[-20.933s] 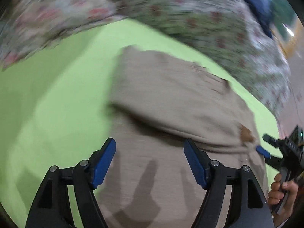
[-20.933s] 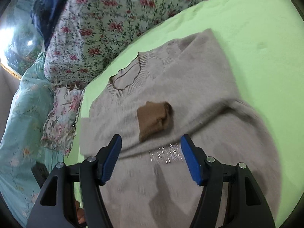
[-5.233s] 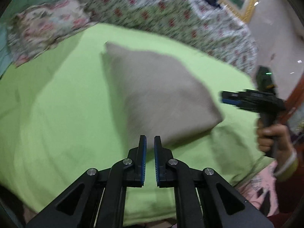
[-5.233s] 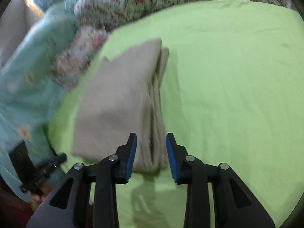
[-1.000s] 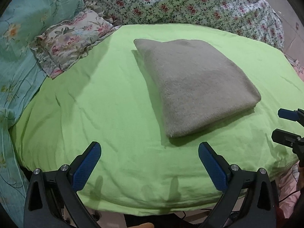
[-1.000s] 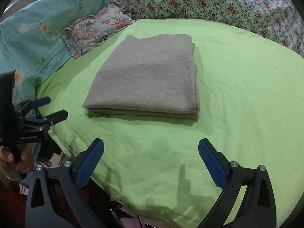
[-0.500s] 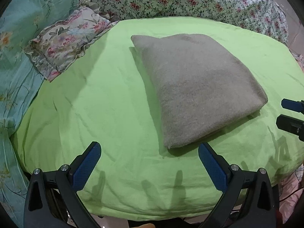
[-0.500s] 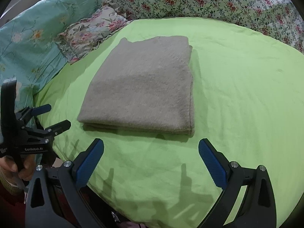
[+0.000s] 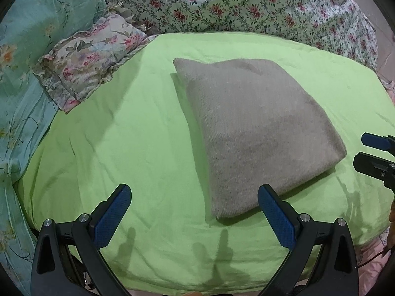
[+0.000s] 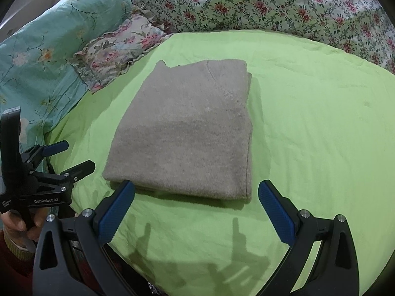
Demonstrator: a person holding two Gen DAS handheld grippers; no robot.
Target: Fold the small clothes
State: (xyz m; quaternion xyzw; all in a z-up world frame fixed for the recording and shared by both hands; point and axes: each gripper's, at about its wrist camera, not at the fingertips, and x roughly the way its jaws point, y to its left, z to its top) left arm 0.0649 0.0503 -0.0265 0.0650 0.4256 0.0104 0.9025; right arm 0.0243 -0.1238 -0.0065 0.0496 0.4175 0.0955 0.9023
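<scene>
A grey-beige knitted sweater [image 9: 254, 128] [image 10: 187, 133] lies folded into a neat rectangle on the green bedsheet [image 9: 138, 133] [image 10: 321, 128]. My left gripper [image 9: 195, 212] hangs open just before the sweater's near corner, holding nothing; its right blue pad [image 9: 276, 219] sits close to the fold's edge. My right gripper [image 10: 196, 207] is open and empty too, in front of the sweater's near edge. The right gripper also shows at the right rim of the left wrist view [image 9: 375, 153]. The left gripper, held in a hand, appears at the left of the right wrist view [image 10: 71, 155].
A frilled floral pillow [image 9: 91, 61] [image 10: 118, 49] lies at the back left of the sheet. A turquoise floral cover [image 9: 22, 56] [image 10: 44, 51] runs along the left. A flowered quilt [image 9: 246, 5] [image 10: 271, 5] is bunched at the back. The bed's front edge is just below the grippers.
Both grippers have edged closer to the folded sweater, which now looks larger and nearer. Both stay open; the sweater has not moved.
</scene>
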